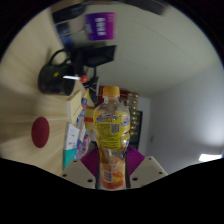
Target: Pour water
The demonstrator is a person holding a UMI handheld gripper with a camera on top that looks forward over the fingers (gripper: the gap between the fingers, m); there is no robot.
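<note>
My gripper [112, 165] is shut on a clear plastic bottle [111, 125] with an orange cap, a yellow label and orange liquid in its lower part. The bottle stands upright between the purple pads [90, 160], which press on its lower body from both sides. It is held up above the pale wooden table [30, 70]. A black cup [57, 72] with a handle stands on the table beyond the bottle, to the left. A dark red round lid or coaster [40, 130] lies on the table nearer, left of the fingers.
A purple box [100, 27] stands at the far end of the table beside dark equipment. Coloured packets [80, 125] lie at the table's edge just behind the bottle. Grey floor [185, 90] spreads to the right.
</note>
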